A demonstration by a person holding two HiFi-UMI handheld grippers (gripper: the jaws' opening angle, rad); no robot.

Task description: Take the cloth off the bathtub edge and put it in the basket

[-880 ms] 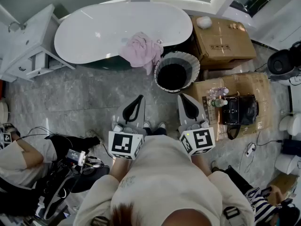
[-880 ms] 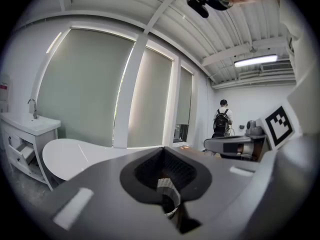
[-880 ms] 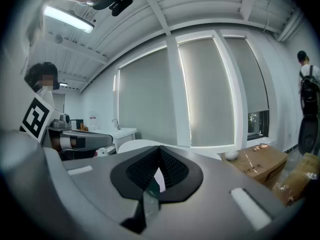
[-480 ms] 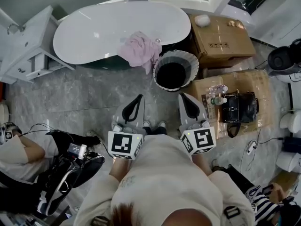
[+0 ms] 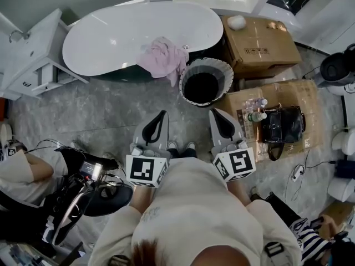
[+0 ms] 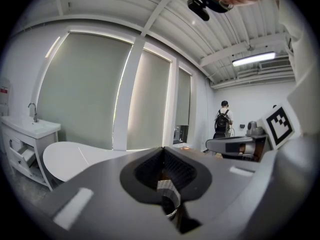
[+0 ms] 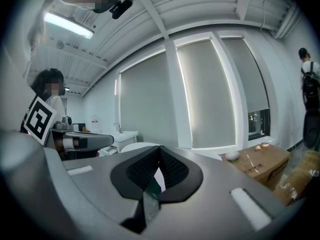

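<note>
With my left gripper point(image 5: 160, 116) and right gripper point(image 5: 214, 113) both closed on nothing, well short of the bathtub point(image 5: 100, 37), I'd open one wide and pinch the bunched pink cloth point(image 5: 163, 59), which drapes lengthwise across the near rim, tail pointing toward me, just beside the basket point(image 5: 224, 71).

We seem to be in a bathroom set built inside a studio or lab. A white bathtub point(image 5: 127, 35) stands far ahead and a vanity point(image 5: 30, 54) with a tap point(image 6: 33, 110) at far left, on a marble-look floor point(image 5: 100, 115). Cardboard boxes point(image 5: 260, 43) sit at right and cabled camera gear point(image 5: 83, 190) near left.
</note>
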